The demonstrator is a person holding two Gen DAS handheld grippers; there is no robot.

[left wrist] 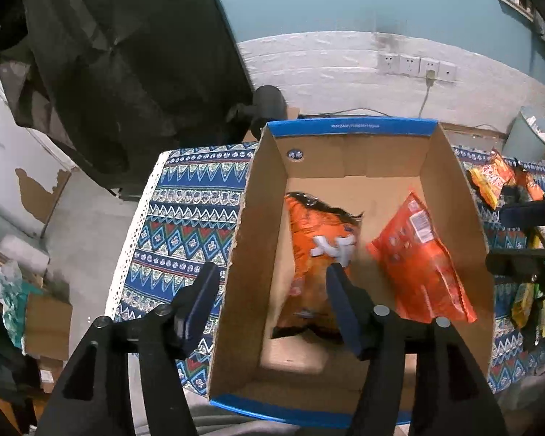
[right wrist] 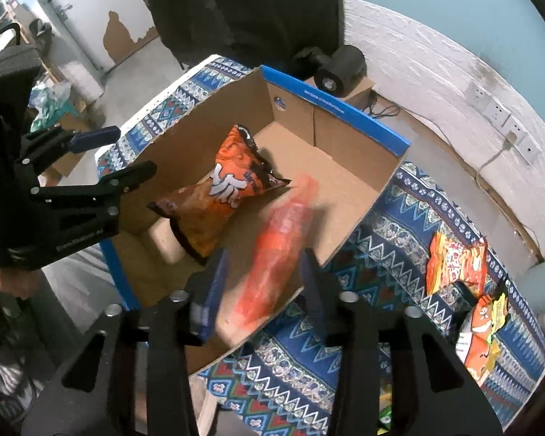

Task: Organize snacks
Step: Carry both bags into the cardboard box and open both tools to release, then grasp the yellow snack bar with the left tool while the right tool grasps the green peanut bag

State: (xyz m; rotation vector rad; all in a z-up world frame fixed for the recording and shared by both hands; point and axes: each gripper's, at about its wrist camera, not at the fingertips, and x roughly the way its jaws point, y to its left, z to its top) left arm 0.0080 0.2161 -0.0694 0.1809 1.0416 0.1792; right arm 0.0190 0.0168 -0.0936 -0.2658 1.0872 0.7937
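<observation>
Two orange snack bags lie inside the brown cardboard box with blue rims (left wrist: 348, 128): a dark-edged orange bag (left wrist: 316, 250) and a red-orange bag (left wrist: 423, 258), blurry in the right view. The left gripper (left wrist: 272, 290) and right gripper (right wrist: 263, 272) hang above, jaws spread, holding nothing. More orange packets (right wrist: 456, 261) lie on the patterned blue counter (right wrist: 399, 218), lower right.

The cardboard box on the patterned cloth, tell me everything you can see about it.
The cardboard box is an open-topped brown corrugated carton with blue-edged rims and a round hole in its far wall. Its left rim looks torn. It sits upright on the patterned cloth. Inside are two orange snack bags, the right one motion-blurred.
</observation>
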